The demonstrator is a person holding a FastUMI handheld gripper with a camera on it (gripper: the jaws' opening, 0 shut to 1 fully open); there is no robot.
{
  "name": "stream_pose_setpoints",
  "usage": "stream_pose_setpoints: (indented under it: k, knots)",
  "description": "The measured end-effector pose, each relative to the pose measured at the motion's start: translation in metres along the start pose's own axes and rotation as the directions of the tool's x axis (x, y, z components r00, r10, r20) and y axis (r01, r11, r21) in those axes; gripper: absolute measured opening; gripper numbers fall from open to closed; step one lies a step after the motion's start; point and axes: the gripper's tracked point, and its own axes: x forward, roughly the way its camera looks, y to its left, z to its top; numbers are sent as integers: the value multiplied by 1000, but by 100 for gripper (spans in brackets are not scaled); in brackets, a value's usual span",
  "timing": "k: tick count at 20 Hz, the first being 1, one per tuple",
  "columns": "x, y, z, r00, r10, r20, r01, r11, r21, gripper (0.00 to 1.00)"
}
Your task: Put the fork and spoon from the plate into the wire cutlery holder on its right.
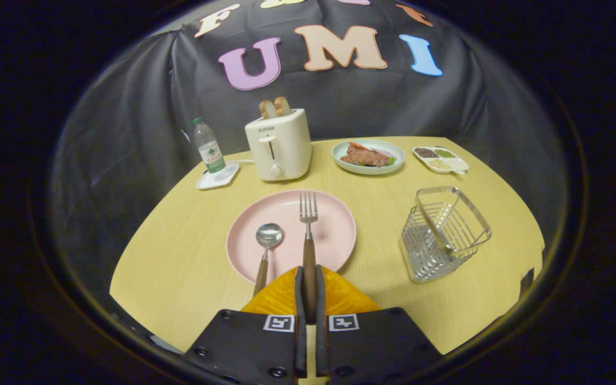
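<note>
Step in hand: grasp of the fork (308,235), first of 2 utensils. The gripper (308,291) has its 2 fingers drawn in narrow, 1 on each side of the fork's wooden handle and seemingly pressing it; the tines point away from the fingers, lying on the pink plate (335,230).

- Spoon (265,248): on the same plate, just left of the fork, bowl up, wooden handle trailing over the plate's near rim toward the table's near edge. Untouched.
- Wire cutlery holder (441,235): on the table (179,267) to the right of the plate, well apart from it, toward the right edge; it looks empty.
- Next move, as judged: lift the fork clear of the plate, carry it right, turn it upright over the holder's open top and release. The narrow opening calls for careful aim; the spoon follows.

Far edge of the table:
- White toaster (278,144), 2 slices in its slots, marked "SUPOR".
- Water bottle (209,147) on a white tray, green label too small to read.
- Plate of meat (368,156).
- Divided condiment dish (440,159).
</note>
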Motion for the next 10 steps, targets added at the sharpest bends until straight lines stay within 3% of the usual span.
stream_pose_setpoints:
  k: [10]
  knots:
    - [-77, -100, 65, 996, -71, -57, 70, 997, -9, 9]
